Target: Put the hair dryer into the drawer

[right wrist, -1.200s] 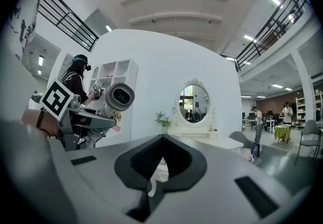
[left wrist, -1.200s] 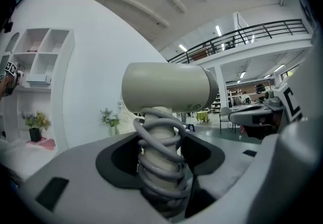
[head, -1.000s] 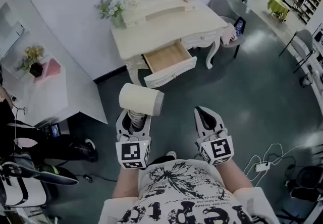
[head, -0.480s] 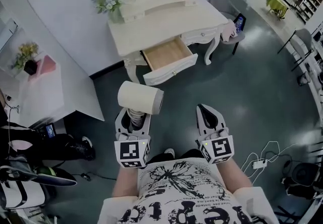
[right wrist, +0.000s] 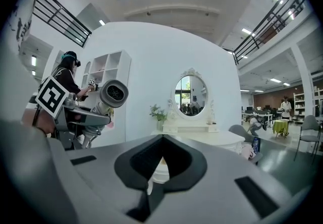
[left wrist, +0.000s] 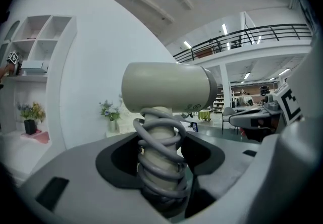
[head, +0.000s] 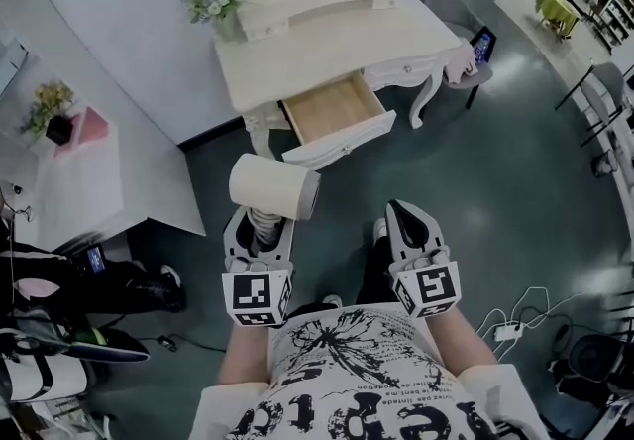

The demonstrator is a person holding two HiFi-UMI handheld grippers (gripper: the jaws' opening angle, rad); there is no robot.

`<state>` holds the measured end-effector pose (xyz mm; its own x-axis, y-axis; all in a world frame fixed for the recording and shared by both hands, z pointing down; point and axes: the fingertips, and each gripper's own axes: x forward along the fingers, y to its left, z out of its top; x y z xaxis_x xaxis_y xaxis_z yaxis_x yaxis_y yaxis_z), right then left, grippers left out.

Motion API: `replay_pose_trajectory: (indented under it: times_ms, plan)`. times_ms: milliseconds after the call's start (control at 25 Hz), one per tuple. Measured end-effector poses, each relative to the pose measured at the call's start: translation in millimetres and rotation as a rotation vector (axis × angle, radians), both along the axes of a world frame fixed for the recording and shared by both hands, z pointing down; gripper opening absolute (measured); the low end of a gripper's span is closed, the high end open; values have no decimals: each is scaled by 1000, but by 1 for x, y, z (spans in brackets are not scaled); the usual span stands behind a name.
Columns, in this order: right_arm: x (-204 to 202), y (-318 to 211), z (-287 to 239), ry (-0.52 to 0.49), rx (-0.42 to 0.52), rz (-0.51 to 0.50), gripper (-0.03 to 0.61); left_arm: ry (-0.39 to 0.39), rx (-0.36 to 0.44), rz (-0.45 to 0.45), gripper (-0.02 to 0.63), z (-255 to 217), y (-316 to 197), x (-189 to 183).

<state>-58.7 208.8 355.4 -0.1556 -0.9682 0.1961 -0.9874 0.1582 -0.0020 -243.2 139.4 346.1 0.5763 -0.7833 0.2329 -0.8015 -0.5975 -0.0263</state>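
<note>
One hair dryer [head: 274, 186] within left tongs [head: 260, 223]

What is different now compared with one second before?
The person stepped a little toward the dressing table; a shoe now shows beside the right gripper. Unchanged: the left gripper holds the hair dryer by its handle, the right gripper is empty, the drawer is open.

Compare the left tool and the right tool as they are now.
The left tool grips the hair dryer by its cord-wrapped handle; the right tool holds nothing. The left tool's jaws stand wide around that handle; the right tool's jaws are together. Both point toward the open drawer ahead.
</note>
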Motion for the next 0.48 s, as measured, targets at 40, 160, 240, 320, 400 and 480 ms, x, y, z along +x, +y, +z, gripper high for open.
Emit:
replay_pose_trajectory:
  times_ms: [40, 160, 240, 320, 400, 480]
  plan:
    - [3, -8, 2, 0, 3, -11, 9, -2, 5, -10, 252, 1, -7, 3]
    - [17, -34, 8, -1, 11, -42, 9, 15, 15, -31, 252, 3, -28, 16]
    - [32, -58, 6, -9, 21, -71, 9, 23, 20, -51, 252, 0, -46, 31]
    - [52, -87, 4, -9, 30, -102, 9, 11, 25, -81, 252, -3, -66, 49]
    - [72, -116, 4, 1, 30, -128, 9, 2, 28, -101, 252, -2, -87, 67]
    - [90, -145, 4, 0, 33, -154, 9, 6, 27, -115, 252, -2, -107, 87]
